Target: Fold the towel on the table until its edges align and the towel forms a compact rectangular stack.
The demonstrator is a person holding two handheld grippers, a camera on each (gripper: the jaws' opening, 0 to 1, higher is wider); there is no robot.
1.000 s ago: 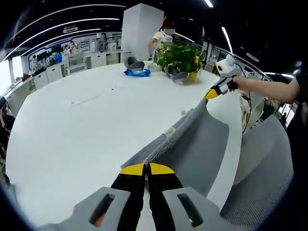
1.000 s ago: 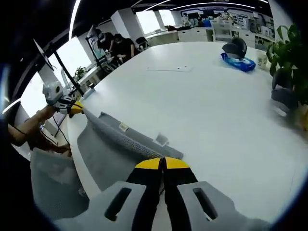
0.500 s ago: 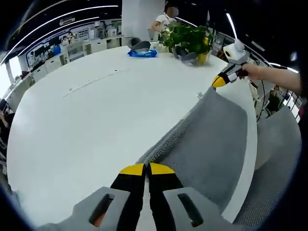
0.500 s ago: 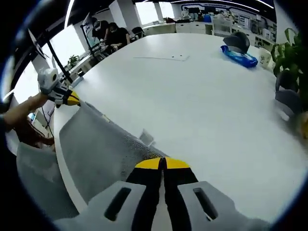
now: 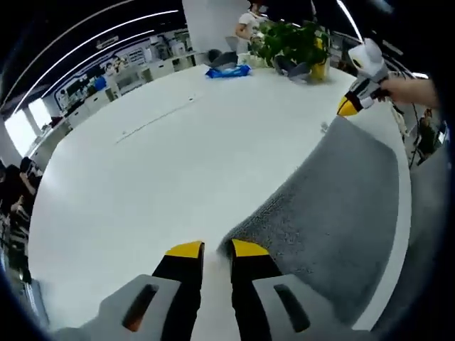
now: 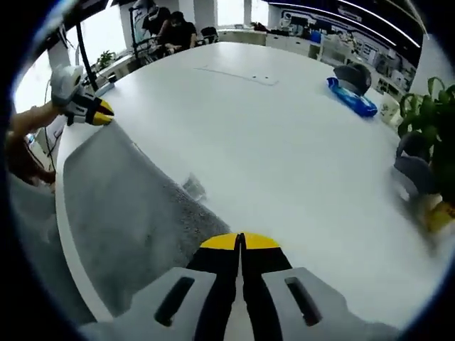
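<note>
here the white surface [image 5: 128, 185] carries the grey towel [image 5: 334, 206] at its near rim, long axis toward 1 o'clock. the left gripper [image 5: 211, 250] sits released beside one corner; the right gripper [image 6: 239, 244] clenches the other.

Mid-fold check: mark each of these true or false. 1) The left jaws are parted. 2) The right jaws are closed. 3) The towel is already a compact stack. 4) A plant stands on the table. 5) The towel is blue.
1) True: the left gripper has a gap between its jaws, beside the towel corner.
2) True: the right gripper has its jaws together at the towel's edge.
3) False: it lies spread flat along the table edge, one fold at most.
4) True: a potted plant stands at the far side.
5) False: the towel is grey; the blue thing is a packet far off.
</note>
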